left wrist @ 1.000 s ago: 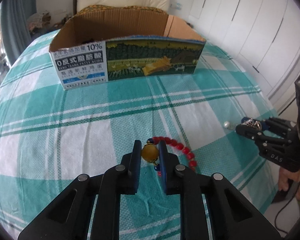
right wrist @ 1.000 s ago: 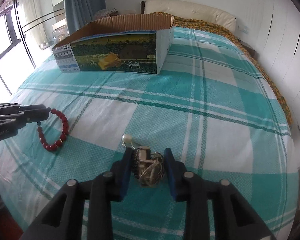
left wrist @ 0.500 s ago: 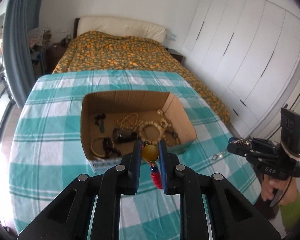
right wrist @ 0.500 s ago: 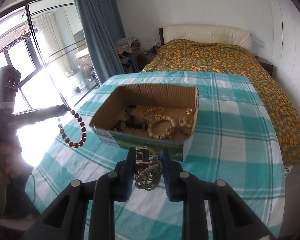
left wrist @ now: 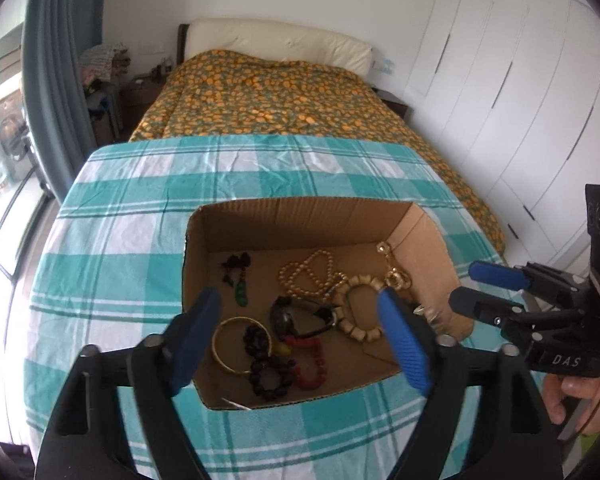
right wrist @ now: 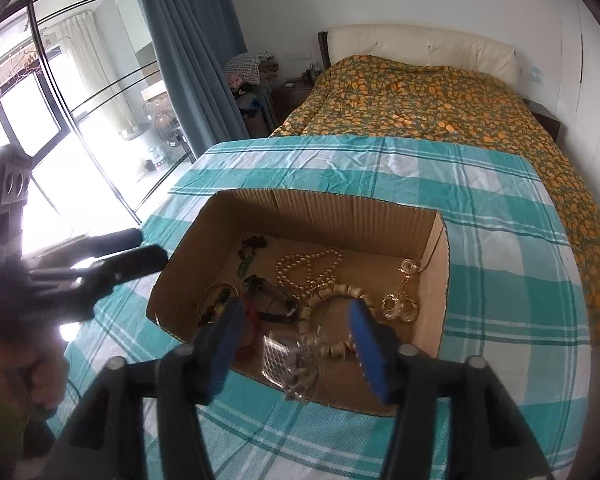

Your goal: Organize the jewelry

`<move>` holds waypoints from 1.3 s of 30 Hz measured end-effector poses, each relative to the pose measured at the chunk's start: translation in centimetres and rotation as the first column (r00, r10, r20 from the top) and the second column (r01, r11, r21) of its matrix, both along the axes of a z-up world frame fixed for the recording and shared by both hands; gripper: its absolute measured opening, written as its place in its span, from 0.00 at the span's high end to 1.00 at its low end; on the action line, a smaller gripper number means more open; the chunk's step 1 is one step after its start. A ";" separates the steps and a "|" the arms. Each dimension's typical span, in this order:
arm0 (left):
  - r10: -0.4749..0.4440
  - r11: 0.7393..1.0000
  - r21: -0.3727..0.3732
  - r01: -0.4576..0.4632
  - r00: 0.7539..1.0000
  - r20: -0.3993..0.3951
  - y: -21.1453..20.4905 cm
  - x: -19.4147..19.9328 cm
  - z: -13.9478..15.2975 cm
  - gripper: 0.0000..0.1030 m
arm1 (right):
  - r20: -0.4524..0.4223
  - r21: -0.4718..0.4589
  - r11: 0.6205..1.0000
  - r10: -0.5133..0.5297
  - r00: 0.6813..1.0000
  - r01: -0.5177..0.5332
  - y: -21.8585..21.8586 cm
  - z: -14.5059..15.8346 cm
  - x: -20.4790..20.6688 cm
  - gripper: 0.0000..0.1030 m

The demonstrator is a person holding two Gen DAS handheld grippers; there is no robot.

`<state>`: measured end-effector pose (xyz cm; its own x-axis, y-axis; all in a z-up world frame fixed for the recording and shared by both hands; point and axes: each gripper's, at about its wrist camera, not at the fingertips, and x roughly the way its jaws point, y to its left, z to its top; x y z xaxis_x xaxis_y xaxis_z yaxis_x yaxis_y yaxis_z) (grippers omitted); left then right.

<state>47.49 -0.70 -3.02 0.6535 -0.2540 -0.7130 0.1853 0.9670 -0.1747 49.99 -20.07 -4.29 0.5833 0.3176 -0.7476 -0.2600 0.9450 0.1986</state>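
Observation:
An open cardboard box (left wrist: 300,210) (right wrist: 332,208) stands on the teal checked cloth and holds several jewelry pieces. The red bead bracelet (left wrist: 314,364) lies on the box floor beside a gold bangle (left wrist: 230,344) and dark beads (left wrist: 268,368). My left gripper (left wrist: 300,324) is open and empty above the box. My right gripper (right wrist: 296,332) is open above the box's near right part; a blurred silver chain piece (right wrist: 296,364) is just below it, apparently falling. A pearl necklace (right wrist: 308,272) and wooden bead bracelet (left wrist: 358,308) lie further in.
The table cloth (left wrist: 112,240) surrounds the box. A bed with an orange patterned cover (left wrist: 276,96) lies beyond the table. White wardrobes (left wrist: 520,100) line the right; a blue curtain (right wrist: 188,48) and windows are on the left.
Both grippers have opened over the box. The red bead bracelet dropped from the left gripper into the box; the silver chain piece left the right gripper.

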 end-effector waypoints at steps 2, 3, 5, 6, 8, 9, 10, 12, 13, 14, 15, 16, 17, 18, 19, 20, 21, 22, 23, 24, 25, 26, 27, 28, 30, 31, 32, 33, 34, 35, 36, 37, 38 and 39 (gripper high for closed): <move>0.003 0.999 0.041 -0.004 1.000 0.022 -0.1 -0.6 0.2 0.10 | 0.025 -0.008 1.000 -0.016 1.000 0.016 0.0 0.5 -0.1 0.39; 0.005 0.998 0.064 -0.007 1.000 0.029 -0.3 -0.9 0.4 0.09 | 0.039 -0.011 1.000 -0.023 0.999 0.024 -0.1 0.9 -0.4 0.39; 0.022 0.993 0.110 -0.028 0.998 0.054 -0.6 -1.6 0.8 0.03 | 0.063 -0.014 0.999 -0.032 0.997 0.033 0.0 1.6 -0.9 0.37; 0.033 0.991 0.130 -0.043 0.997 0.072 -0.6 -2.0 1.1 0.03 | 0.071 -0.015 0.999 -0.035 0.997 0.036 0.1 1.9 -1.2 0.36; 0.054 0.984 0.162 -0.070 0.993 0.101 -0.9 -2.8 1.6 0.01 | 0.089 -0.017 0.999 -0.039 0.995 0.041 0.2 2.5 -1.9 0.30; 0.066 0.982 0.171 -0.085 0.991 0.115 -1.0 -3.2 1.8 0.01 | 0.098 -0.017 0.999 -0.041 0.994 0.043 0.3 2.8 -2.2 0.23; 0.081 0.978 0.181 -0.103 0.989 0.126 -1.2 -3.4 2.1 0.01 | 0.108 -0.018 0.999 -0.044 0.993 0.046 0.3 3.1 -2.7 0.22; 0.110 0.968 0.209 -0.137 0.984 0.139 -1.5 -3.8 2.4 0.01 | 0.121 -0.022 0.999 -0.043 0.992 0.046 0.5 3.5 -3.4 0.22; 0.116 0.966 0.213 -0.146 0.983 0.145 -1.6 -4.2 2.6 0.01 | 0.125 -0.021 0.999 -0.042 0.991 0.044 0.6 3.7 -3.8 0.22; 0.120 0.967 0.206 -0.149 0.981 0.150 -1.6 -4.3 2.8 0.01 | 0.126 -0.019 0.999 -0.041 0.991 0.044 0.6 3.9 -4.1 0.22; 0.134 0.967 0.196 -0.162 0.980 0.147 -1.5 -4.5 2.9 0.01 | 0.127 -0.020 0.999 -0.044 0.991 0.047 0.6 4.1 -4.4 0.21; 0.154 0.965 0.192 -0.180 0.978 0.144 -1.5 -4.6 3.0 0.01 | 0.127 -0.024 0.998 -0.048 0.991 0.051 0.7 4.3 -4.7 0.19; 0.174 0.961 0.189 -0.200 0.974 0.145 -1.3 -4.7 3.1 0.01 | 0.125 -0.029 0.998 -0.049 0.991 0.053 0.7 4.4 -4.9 0.19; 0.188 0.959 0.187 -0.214 0.971 0.146 -1.2 -4.9 3.2 0.01 | 0.124 -0.037 0.998 -0.050 0.991 0.055 0.8 4.6 -5.1 0.19; 0.196 0.957 0.187 -0.221 0.970 0.141 -1.2 -5.0 3.2 0.01 | 0.123 -0.045 0.997 -0.052 0.991 0.058 0.8 4.7 -5.4 0.19; 0.198 0.956 0.192 -0.221 0.971 0.131 -1.3 -5.2 3.3 0.01 | 0.125 -0.052 0.997 -0.055 0.991 0.062 0.8 4.9 -5.6 0.19; 0.198 0.955 0.198 -0.219 0.973 0.117 -1.3 -5.2 3.4 0.01 | 0.126 -0.058 0.996 -0.059 0.990 0.066 0.7 5.0 -6.0 0.19; 0.201 0.954 0.203 -0.219 0.974 0.106 -1.3 -5.3 3.4 0.01 | 0.126 -0.063 0.995 -0.062 0.990 0.071 0.7 5.2 -6.2 0.18; 0.208 0.952 0.208 -0.224 0.973 0.096 -1.3 -5.5 3.4 0.01 | 0.126 -0.068 0.995 -0.066 0.990 0.075 0.7 5.3 -6.4 0.18; 0.219 0.950 0.211 -0.232 0.972 0.084 -1.3 -5.5 3.5 0.01 | 0.125 -0.073 0.994 -0.069 0.990 0.078 0.7 5.4 -6.6 0.18; 0.222 0.950 0.207 -0.233 0.972 0.072 -1.2 -5.6 3.4 0.01 | 0.124 -0.076 0.994 -0.071 0.990 0.080 0.7 5.5 -6.8 0.18; 0.218 0.954 0.198 -0.226 0.974 0.063 -1.1 -5.7 3.4 0.01 | 0.124 -0.078 0.994 -0.071 0.990 0.081 0.8 5.5 -7.1 0.18; 0.212 0.957 0.191 -0.219 0.976 0.056 -1.0 -5.8 3.4 0.01 | 0.125 -0.082 0.993 -0.071 0.990 0.082 0.8 5.6 -7.3 0.18; 0.212 0.957 0.191 -0.218 0.976 0.051 -1.0 -5.9 3.4 0.01 | 0.127 -0.085 0.993 -0.071 0.989 0.083 0.9 5.6 -7.5 0.18; 0.212 0.955 0.200 -0.218 0.976 0.050 -1.1 -6.3 3.4 0.01 | 0.130 -0.090 0.992 -0.073 0.989 0.085 1.0 5.7 -7.8 0.18; 0.210 0.955 0.204 -0.216 0.976 0.051 -1.1 -6.4 3.4 0.01 | 0.131 -0.091 0.992 -0.075 0.989 0.087 1.0 5.8 -7.9 0.18; 0.210 0.954 0.209 -0.216 0.976 0.054 -1.2 -6.6 3.4 0.01 | 0.132 -0.092 0.992 -0.075 0.988 0.087 1.0 5.9 -8.1 0.18; 0.212 0.952 0.212 -0.219 0.976 0.057 -1.2 -6.8 3.5 0.01 | 0.133 -0.092 0.992 -0.075 0.988 0.087 1.1 6.0 -8.1 0.18; 0.213 0.951 0.215 -0.221 0.975 0.061 -1.2 -6.9 3.6 0.01 | 0.134 -0.093 0.992 -0.076 0.988 0.089 1.1 6.0 -8.2 0.18; 0.215 0.950 0.218 -0.223 0.975 0.064 -1.2 -7.0 3.6 0.01 | 0.135 -0.093 0.992 -0.078 0.988 0.091 1.1 6.1 -8.3 0.18; 0.217 0.949 0.221 -0.226 0.974 0.067 -1.2 -7.0 3.6 0.01 | 0.135 -0.093 0.991 -0.079 0.988 0.092 1.1 6.1 -8.3 0.18; 0.219 0.948 0.223 -0.229 0.973 0.069 -1.2 -7.1 3.7 0.01 | 0.136 -0.093 0.991 -0.080 0.988 0.093 1.1 6.2 -8.3 0.18; 0.220 0.947 0.224 -0.230 0.973 0.071 -1.2 -7.1 3.7 0.01 | 0.136 -0.093 0.991 -0.079 0.987 0.092 1.1 6.2 -8.3 0.18; 0.219 0.947 0.223 -0.230 0.973 0.070 -1.2 -7.2 3.7 0.01 | 0.137 -0.095 0.991 -0.078 0.987 0.091 1.1 6.2 -8.3 0.18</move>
